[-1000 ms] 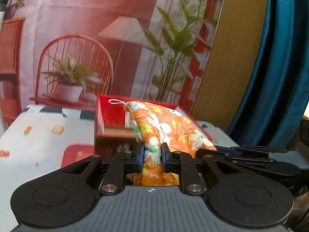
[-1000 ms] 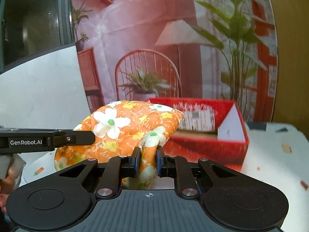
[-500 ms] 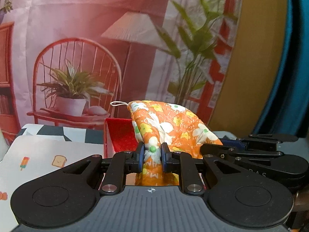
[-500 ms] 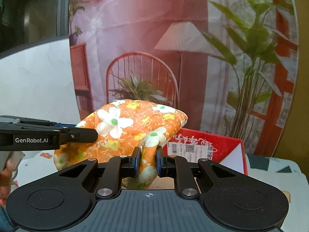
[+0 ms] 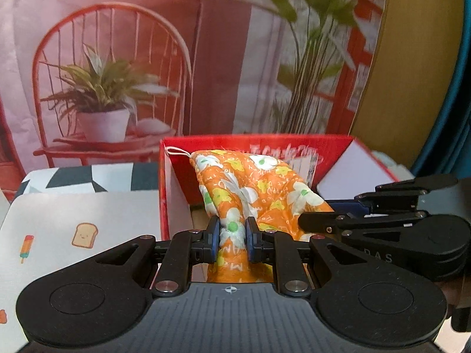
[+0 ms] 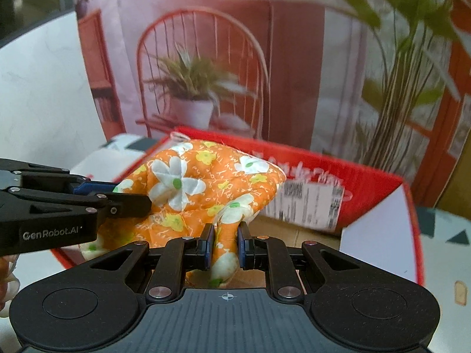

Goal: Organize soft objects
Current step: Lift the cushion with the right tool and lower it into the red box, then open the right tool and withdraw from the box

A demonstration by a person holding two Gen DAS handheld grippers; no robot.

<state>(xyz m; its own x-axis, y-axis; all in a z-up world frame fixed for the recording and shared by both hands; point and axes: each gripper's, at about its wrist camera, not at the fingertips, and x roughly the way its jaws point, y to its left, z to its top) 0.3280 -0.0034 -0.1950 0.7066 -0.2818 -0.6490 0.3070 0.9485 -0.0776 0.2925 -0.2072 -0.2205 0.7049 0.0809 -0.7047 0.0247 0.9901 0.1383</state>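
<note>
An orange quilted cloth with white and yellow flowers (image 5: 259, 188) hangs bunched between both grippers, over the open top of a red cardboard box (image 5: 164, 176). A small white loop (image 5: 176, 151) sticks out of its upper left corner in the left wrist view. Whether its lowest fold touches the brown box floor cannot be told.

The left gripper (image 5: 232, 242) has its blue-padded jaws nearly closed, pinching a fold of the cloth at its lower edge. The right gripper (image 6: 223, 245) is likewise almost closed on another fold of the same cloth, with the fabric bulging out above and below the pads. Each gripper shows in the other's view, reaching in from the side and touching the cloth.

The box has white inner flaps and a printed shipping label (image 6: 309, 203) on its far inside wall. It stands on a table covered with a pale cloth (image 5: 88, 220) printed with toast and ice-lolly figures. Behind the box hangs a backdrop (image 5: 117, 58) showing a red wire chair, a potted plant and a lamp. To the right are a yellow panel and a blue curtain (image 5: 453, 103).
</note>
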